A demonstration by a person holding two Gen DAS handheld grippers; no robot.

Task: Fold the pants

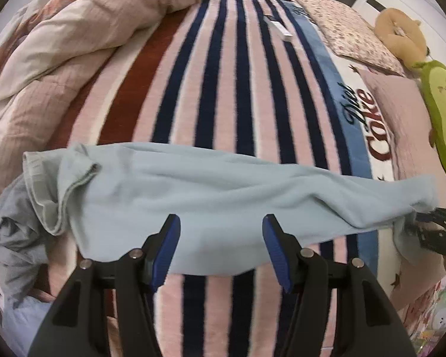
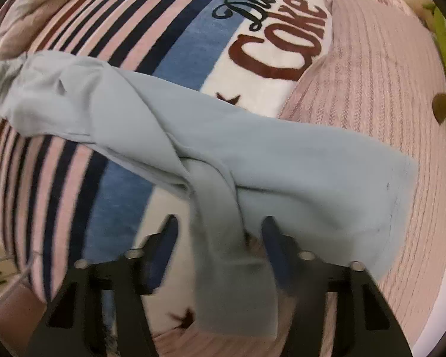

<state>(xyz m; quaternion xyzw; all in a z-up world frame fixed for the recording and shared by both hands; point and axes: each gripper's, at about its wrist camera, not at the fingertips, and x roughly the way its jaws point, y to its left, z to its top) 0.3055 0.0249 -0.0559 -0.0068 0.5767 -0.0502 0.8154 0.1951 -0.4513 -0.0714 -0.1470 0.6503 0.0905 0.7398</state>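
Pale blue pants (image 1: 211,196) lie stretched crosswise over a striped blanket (image 1: 223,89), waistband bunched at the left. My left gripper (image 1: 221,238) is open, its blue pads above the pants' near edge, holding nothing. In the right wrist view the same pants (image 2: 282,160) run from upper left to right, and a twisted leg part hangs down between the fingers. My right gripper (image 2: 220,238) is open, with the cloth loose in the gap. It also shows in the left wrist view (image 1: 431,229) at the pants' right end.
A rumpled beige quilt (image 1: 74,44) lies far left. A pink ribbed pillow (image 2: 371,89) lies under the pants' right end. A floral pillow (image 1: 351,29), a tan plush (image 1: 401,32) and a green plush (image 1: 443,113) line the right. Grey cloth (image 1: 12,223) lies at the left.
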